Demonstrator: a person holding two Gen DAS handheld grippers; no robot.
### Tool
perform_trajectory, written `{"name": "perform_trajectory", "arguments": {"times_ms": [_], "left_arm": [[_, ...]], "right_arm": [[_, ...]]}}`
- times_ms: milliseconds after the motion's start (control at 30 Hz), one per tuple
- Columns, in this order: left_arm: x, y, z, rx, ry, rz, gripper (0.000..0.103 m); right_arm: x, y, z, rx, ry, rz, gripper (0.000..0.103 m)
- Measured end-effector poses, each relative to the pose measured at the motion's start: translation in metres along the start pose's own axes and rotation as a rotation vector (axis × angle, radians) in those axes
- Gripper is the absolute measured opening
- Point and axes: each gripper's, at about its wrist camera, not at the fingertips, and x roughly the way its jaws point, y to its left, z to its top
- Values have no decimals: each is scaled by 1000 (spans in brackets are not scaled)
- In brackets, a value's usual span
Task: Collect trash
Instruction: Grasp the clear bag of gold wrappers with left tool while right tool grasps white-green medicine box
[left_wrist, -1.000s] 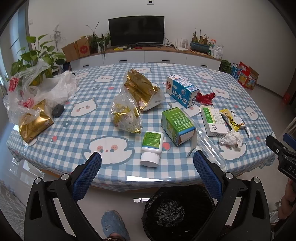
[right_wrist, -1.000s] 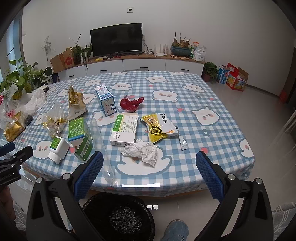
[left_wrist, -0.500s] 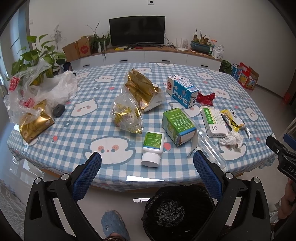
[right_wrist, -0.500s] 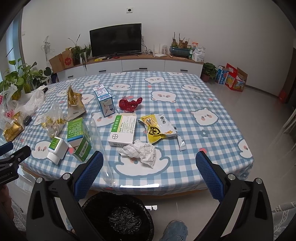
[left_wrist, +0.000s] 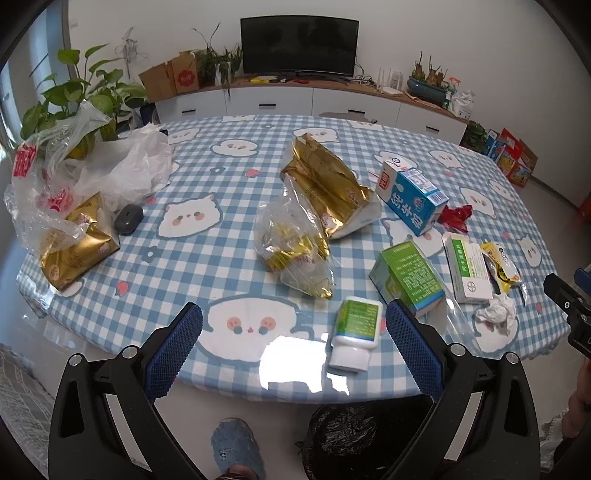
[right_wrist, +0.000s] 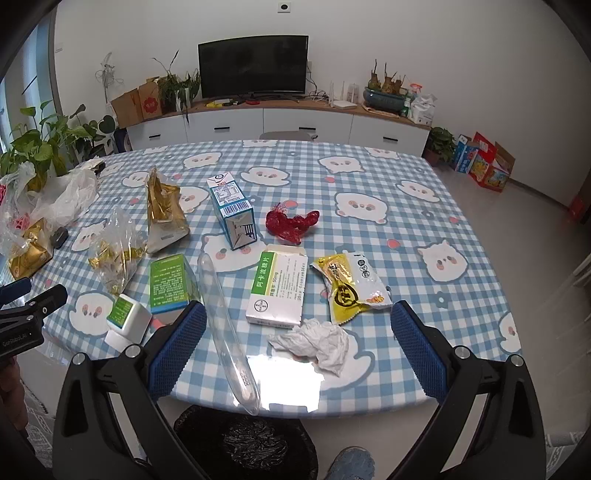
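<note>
I am finding the table's (left_wrist: 229, 254) near left edge lying open between the gold packet (left_wrist: 74, 247) and the white bottle (left_wrist: 354, 332). The clear tube (right_wrist: 229, 332) and crumpled tissue (right_wrist: 317, 341) are crowding the near right edge; the far right corner is lying open.

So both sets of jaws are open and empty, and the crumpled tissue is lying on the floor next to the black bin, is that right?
Not quite. The crumpled tissue lies on the table, near its front edge, just in front of the white medicine box; the right wrist view shows it. The black bin stands below that edge. Both sets of jaws are open and empty.
</note>
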Motion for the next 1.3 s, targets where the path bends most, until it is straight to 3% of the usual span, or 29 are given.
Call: {"name": "perform_trajectory", "arguments": {"times_ms": [267, 567, 867, 1100, 1300], "left_arm": [[49, 14, 44, -5, 57, 19, 97], [96, 10, 63, 10, 123, 33, 95], [131, 0, 62, 23, 191, 65, 88], [147, -3, 61, 22, 225, 84, 75], [152, -7, 60, 41, 240, 94, 71]], "right_arm": [[68, 15, 28, 7, 125, 18, 93], [126, 23, 35, 29, 266, 9, 86], [153, 25, 27, 65, 354, 12, 75], [157, 31, 28, 34, 354, -17, 73], [161, 28, 29, 32, 385, -35, 72]]}}
